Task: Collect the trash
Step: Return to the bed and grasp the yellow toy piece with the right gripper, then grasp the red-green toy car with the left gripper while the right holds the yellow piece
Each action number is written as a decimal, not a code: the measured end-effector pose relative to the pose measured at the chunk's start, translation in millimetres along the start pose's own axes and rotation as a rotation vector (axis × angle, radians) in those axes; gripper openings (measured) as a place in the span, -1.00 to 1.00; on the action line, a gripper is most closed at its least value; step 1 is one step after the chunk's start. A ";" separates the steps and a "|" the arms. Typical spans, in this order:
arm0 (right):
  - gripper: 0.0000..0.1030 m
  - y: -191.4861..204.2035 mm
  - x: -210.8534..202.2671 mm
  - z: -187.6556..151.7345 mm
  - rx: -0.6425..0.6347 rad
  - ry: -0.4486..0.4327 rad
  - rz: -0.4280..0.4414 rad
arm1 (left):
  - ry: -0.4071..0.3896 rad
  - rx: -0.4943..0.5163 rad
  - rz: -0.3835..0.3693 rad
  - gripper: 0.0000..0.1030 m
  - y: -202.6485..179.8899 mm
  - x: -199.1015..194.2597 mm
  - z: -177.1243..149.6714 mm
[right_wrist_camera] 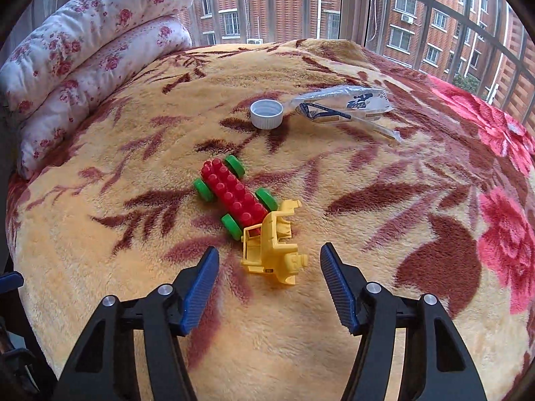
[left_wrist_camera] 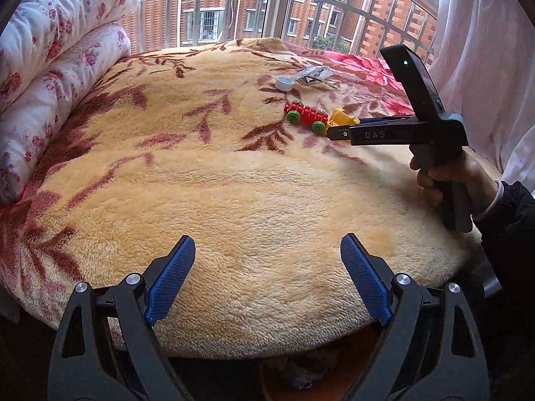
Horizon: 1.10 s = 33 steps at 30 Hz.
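A white bottle cap (right_wrist_camera: 266, 114) and a crumpled clear plastic wrapper (right_wrist_camera: 344, 105) lie on the yellow leaf-patterned blanket (right_wrist_camera: 133, 267). In front of them lie a red brick car with green wheels (right_wrist_camera: 235, 195) and a yellow toy truck cab (right_wrist_camera: 272, 250). My right gripper (right_wrist_camera: 269, 269) is open and empty, its jaws either side of the yellow cab. My left gripper (left_wrist_camera: 267, 260) is open and empty over the near blanket. The left wrist view shows the cap (left_wrist_camera: 285, 84), wrapper (left_wrist_camera: 312, 75), car (left_wrist_camera: 306, 117) and the right gripper (left_wrist_camera: 337, 132) beside the cab (left_wrist_camera: 342, 117).
A rolled floral quilt (right_wrist_camera: 93, 53) lies along the bed's left side. A red flower blanket (right_wrist_camera: 501, 234) covers the right. A barred window (right_wrist_camera: 334, 3) stands behind the bed, with a white curtain (left_wrist_camera: 485, 67) at the right. The bed's front edge (left_wrist_camera: 267, 351) drops off near my left gripper.
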State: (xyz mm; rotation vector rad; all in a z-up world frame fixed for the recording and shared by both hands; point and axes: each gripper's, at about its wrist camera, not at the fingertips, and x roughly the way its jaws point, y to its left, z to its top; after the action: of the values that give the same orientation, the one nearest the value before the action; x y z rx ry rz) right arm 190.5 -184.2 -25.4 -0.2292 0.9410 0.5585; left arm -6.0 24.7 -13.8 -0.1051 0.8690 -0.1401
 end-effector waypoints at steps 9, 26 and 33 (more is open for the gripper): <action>-0.41 -1.1 18.6 3.1 -0.013 0.052 -0.008 | -0.007 0.011 0.005 0.68 -4.9 15.6 17.5; -0.41 -57.2 -83.7 -64.0 0.160 -0.116 -0.029 | 0.094 0.156 -0.037 0.68 -44.6 102.7 96.0; -0.41 -67.9 -116.3 -98.6 0.219 -0.155 -0.026 | 0.154 0.253 -0.018 0.68 -56.0 148.4 124.0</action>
State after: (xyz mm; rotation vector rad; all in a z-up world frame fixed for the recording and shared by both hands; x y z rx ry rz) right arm 105.1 -323.4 8.8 -0.0010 0.8392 0.4383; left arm 179.1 -50.7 -37.6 0.1357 0.9971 -0.2763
